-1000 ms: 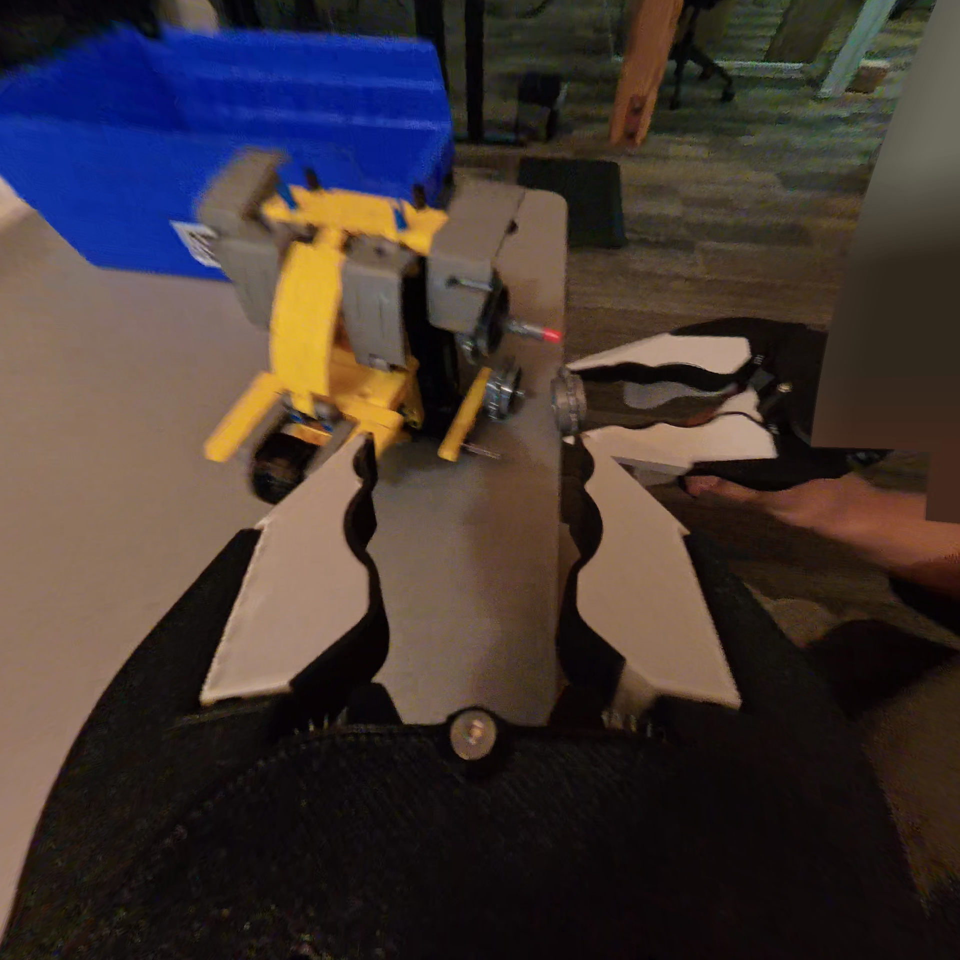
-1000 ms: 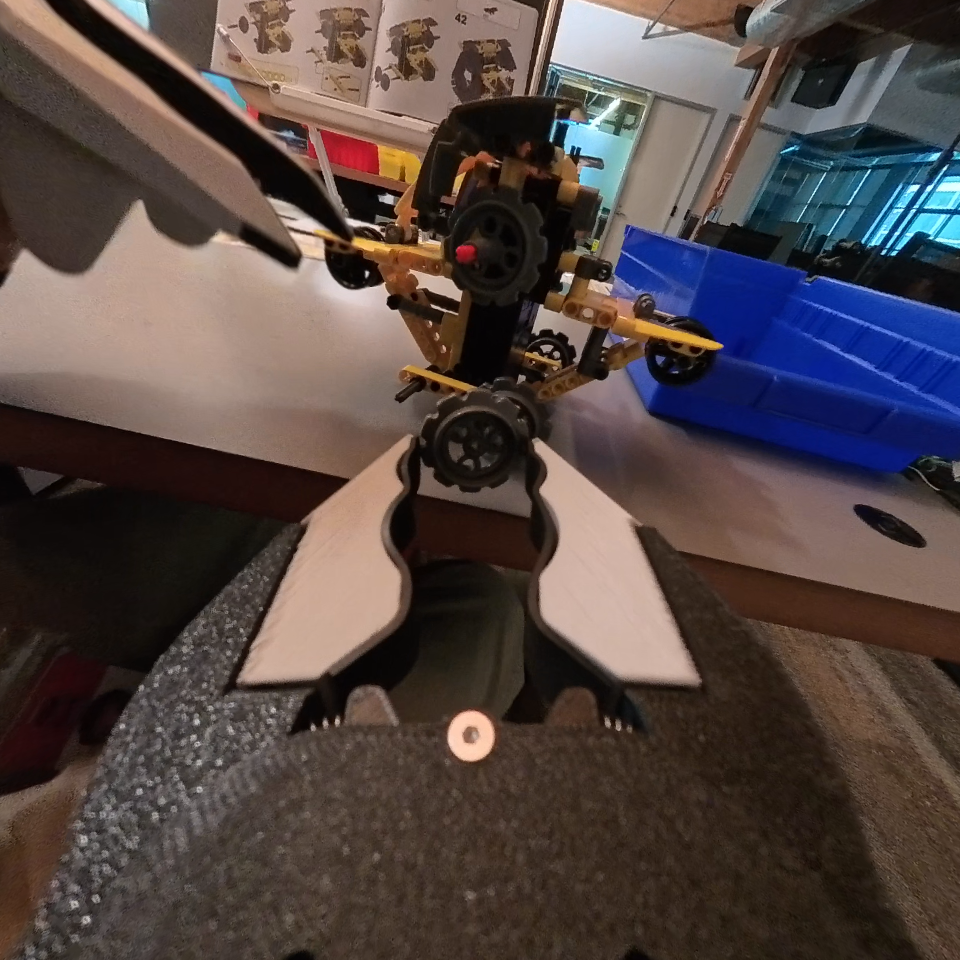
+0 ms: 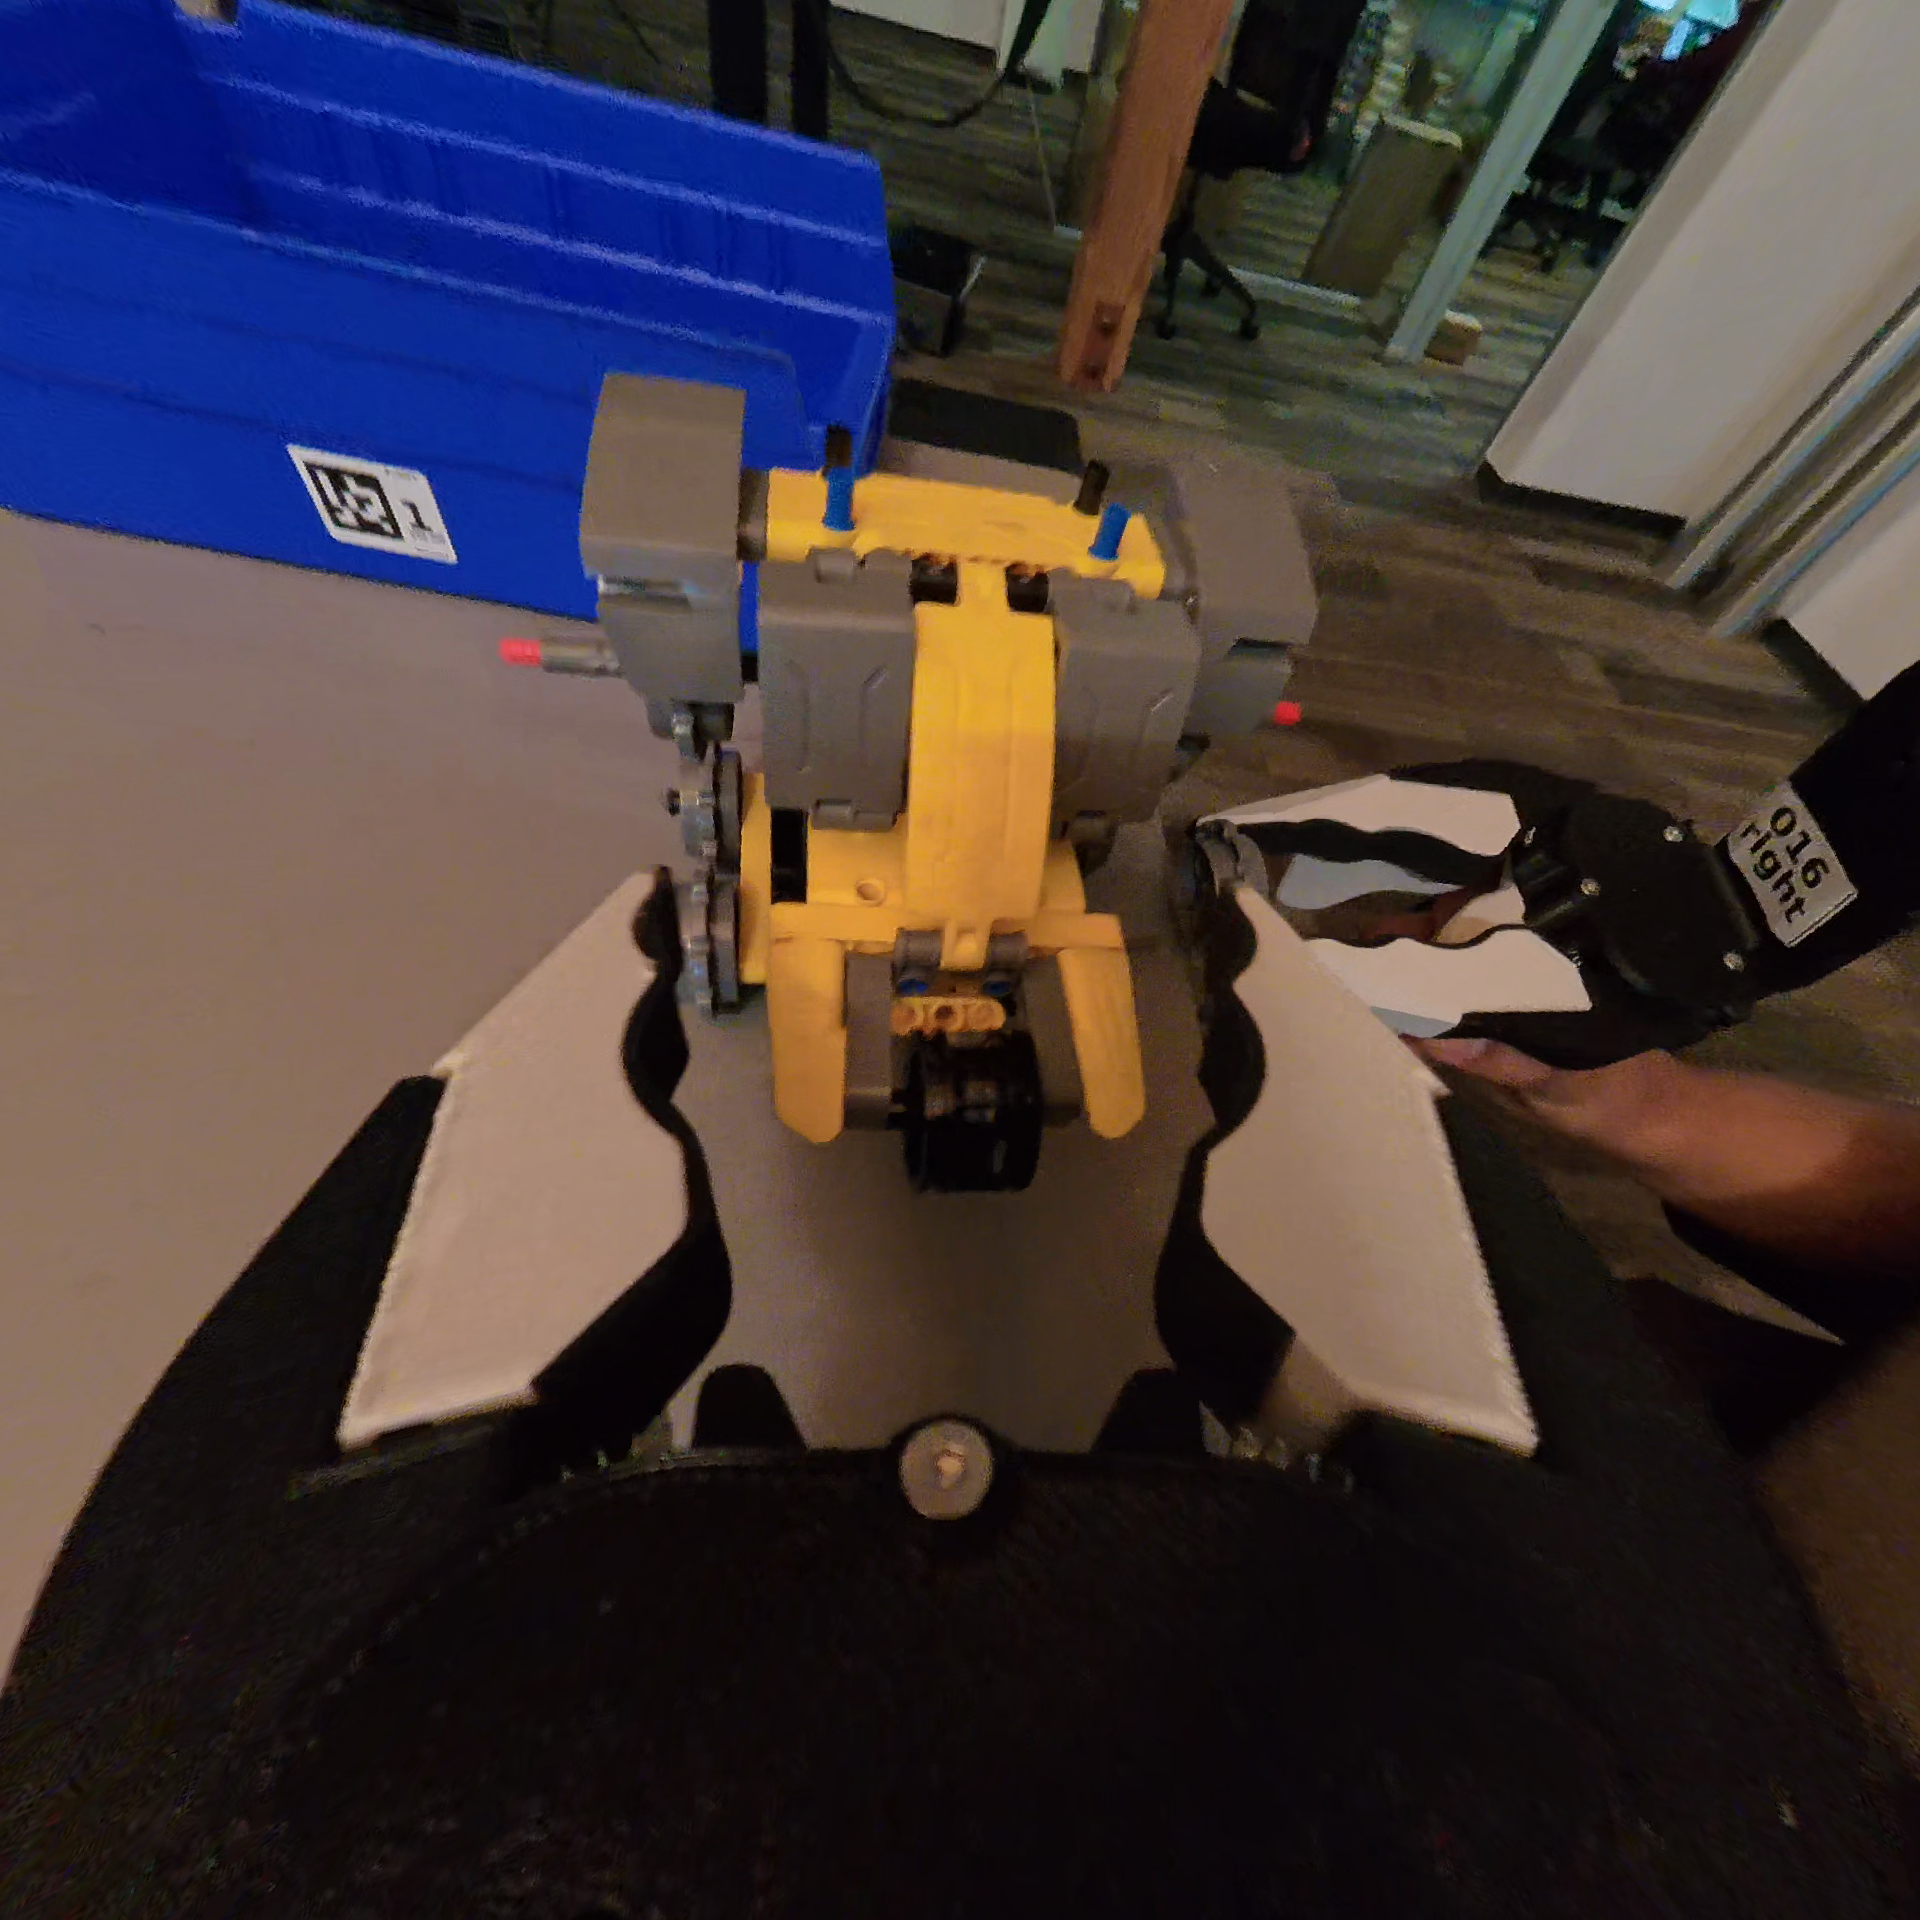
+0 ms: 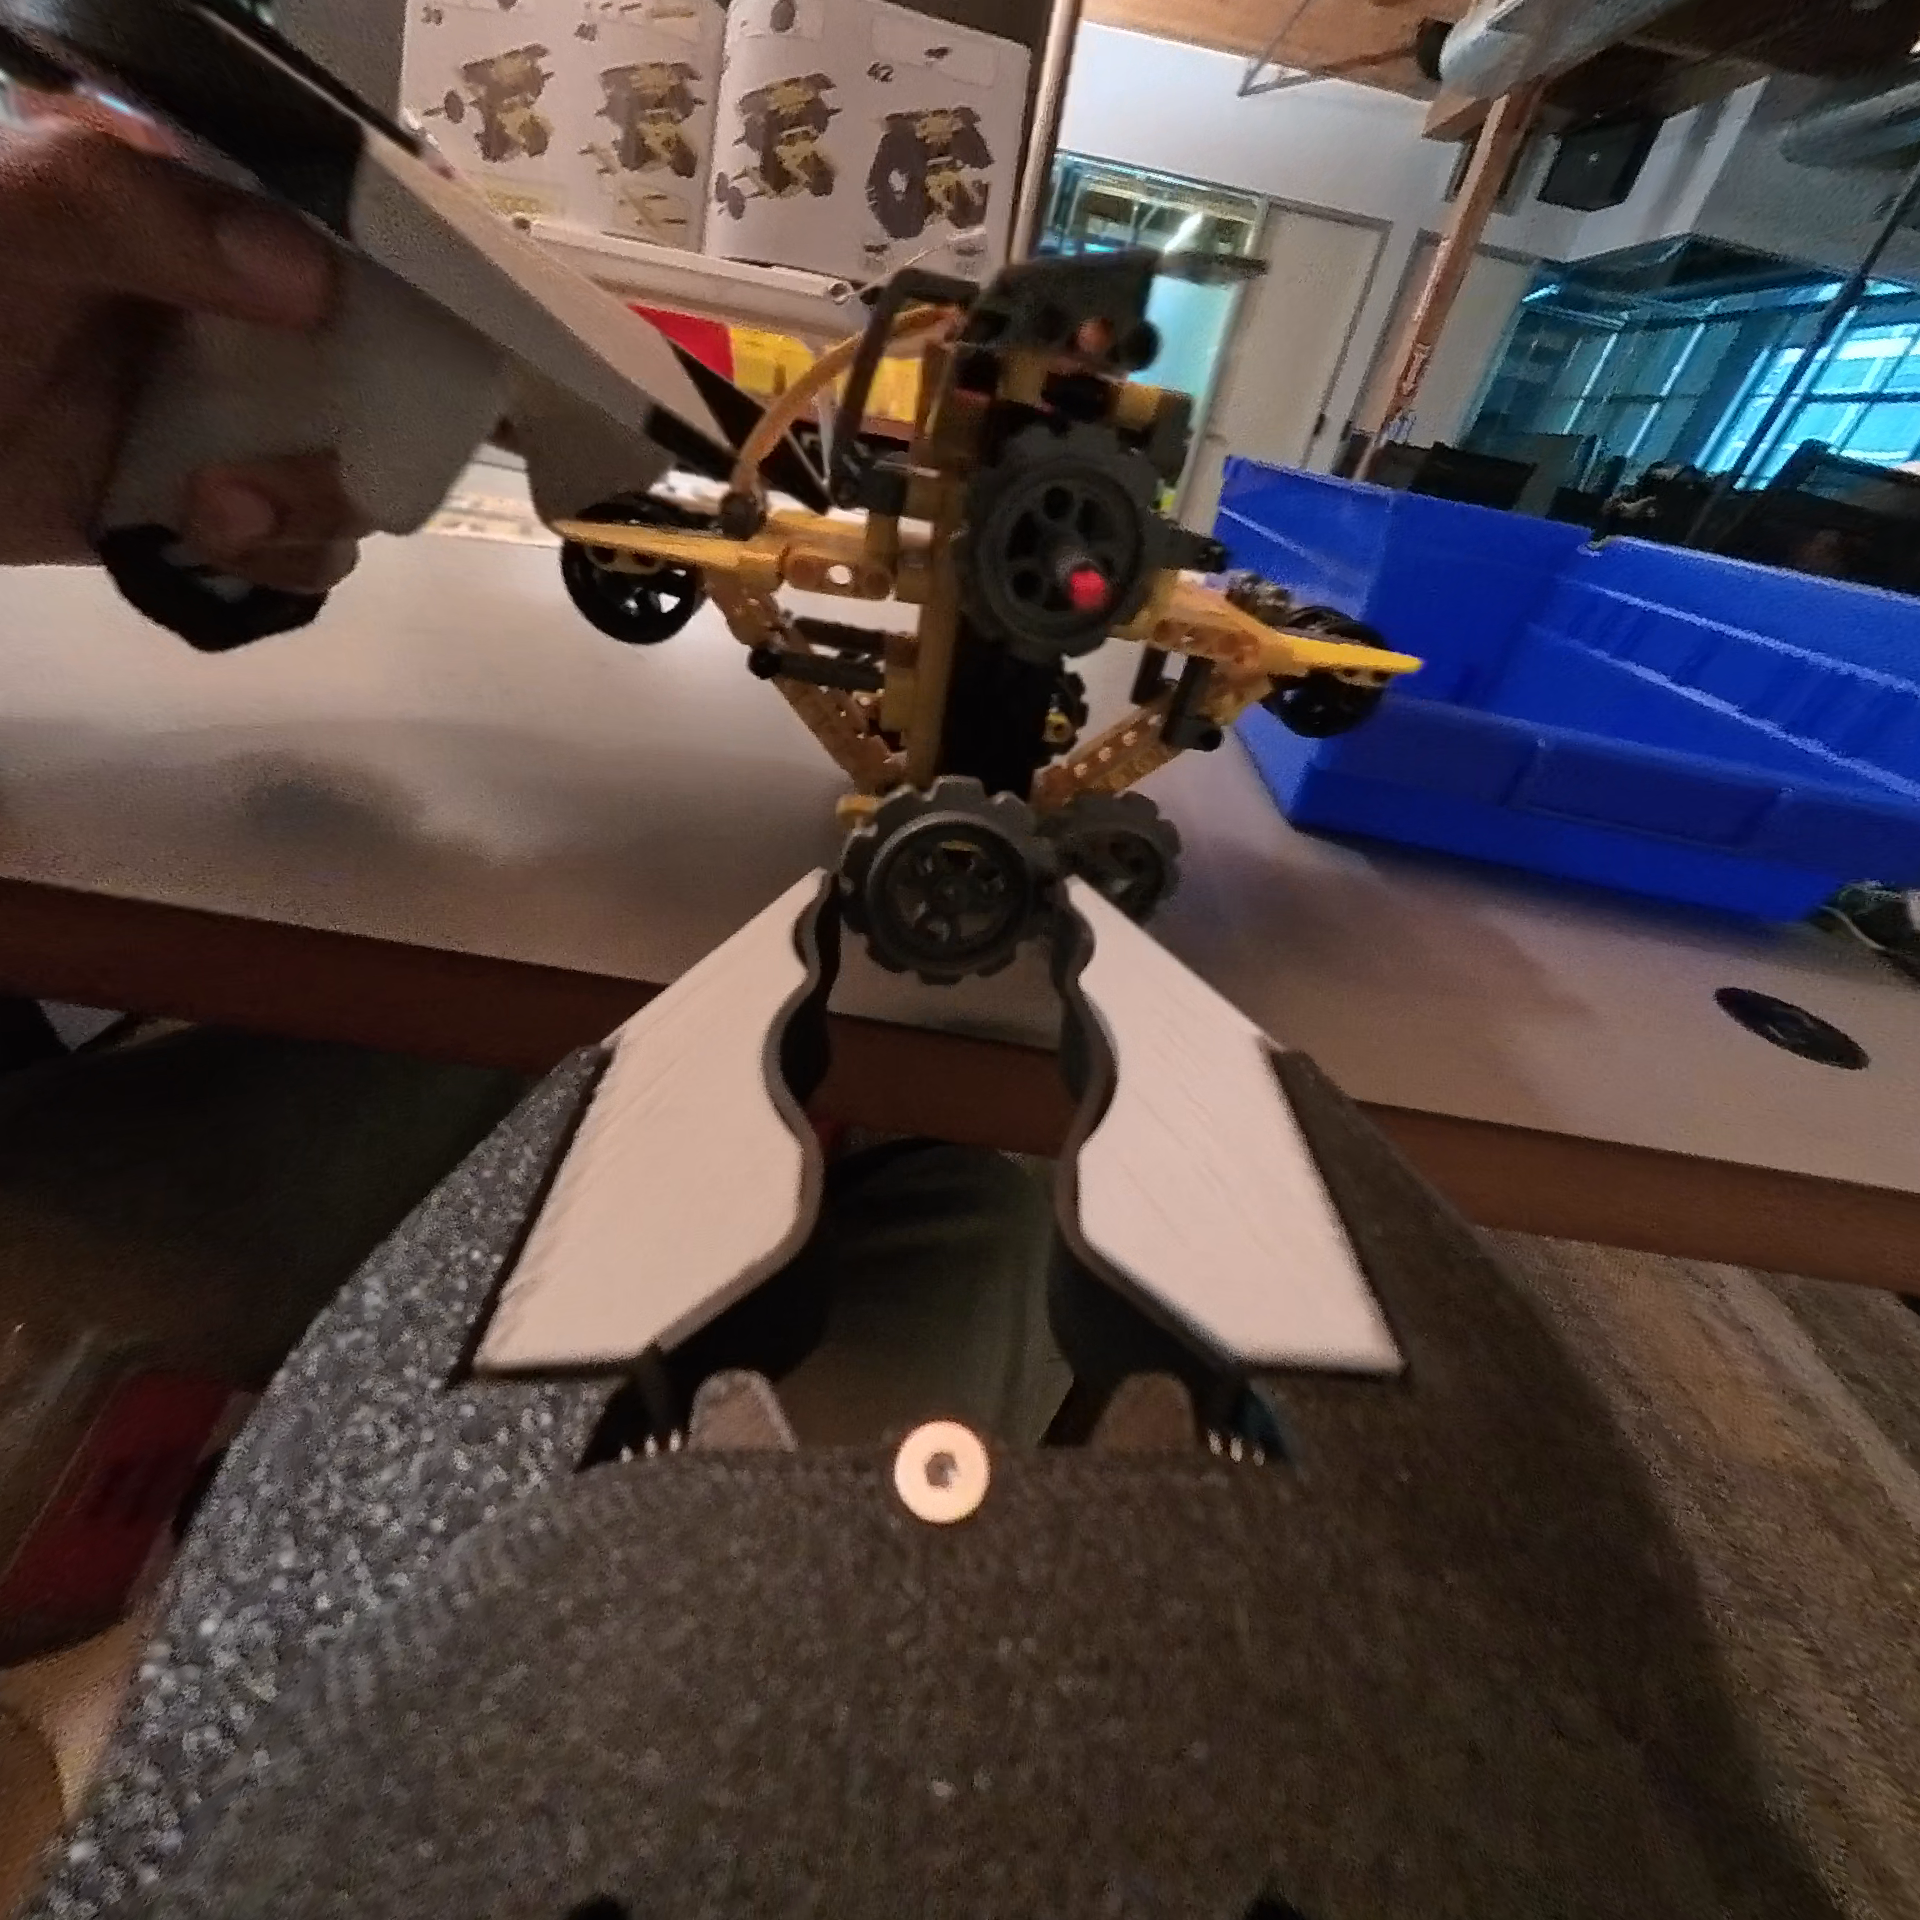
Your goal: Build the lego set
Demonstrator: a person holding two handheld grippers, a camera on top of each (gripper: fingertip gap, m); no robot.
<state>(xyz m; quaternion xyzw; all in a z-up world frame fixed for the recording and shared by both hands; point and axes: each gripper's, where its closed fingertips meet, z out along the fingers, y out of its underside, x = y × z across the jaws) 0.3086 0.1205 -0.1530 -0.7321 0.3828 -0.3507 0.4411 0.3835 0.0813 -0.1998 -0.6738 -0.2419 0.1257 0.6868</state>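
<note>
Gripping a small black toothed wheel [image 4: 951, 896] between its two white fingertips, the right gripper [image 4: 948, 914] is closed on that wheel just at the near edge of the grey table [image 4: 312, 727]. In the right wrist view the wheel sits at the bottom of a yellow and black brick-built model [image 4: 966, 623], which stands upright above it, with a larger dark wheel and a red-tipped axle [image 4: 1086, 590] on its side. The left gripper [image 3: 951, 935] has its fingers spread wide on either side of the same model [image 3: 935, 790], seen from there as yellow with grey panels; the left fingertip [image 3: 649, 914] lies right beside a stack of grey gears [image 3: 712, 883] on the model's left side, though whether it presses on them cannot be told, and the right fingertip stands just clear of the model's right side. A black wheel [image 3: 971, 1112] hangs at the model's near end, between the spread fingers. In the left wrist view the right gripper [image 3: 1221, 873] reaches in from the right, a hand [image 3: 1621, 1112] under it. A blue plastic bin [image 3: 416, 312] with a square black-and-white marker label [image 3: 369, 504] stands on the table at the far left, behind the model. An open instruction booklet [image 4: 717, 125] is propped upright at the far side of the table.
</note>
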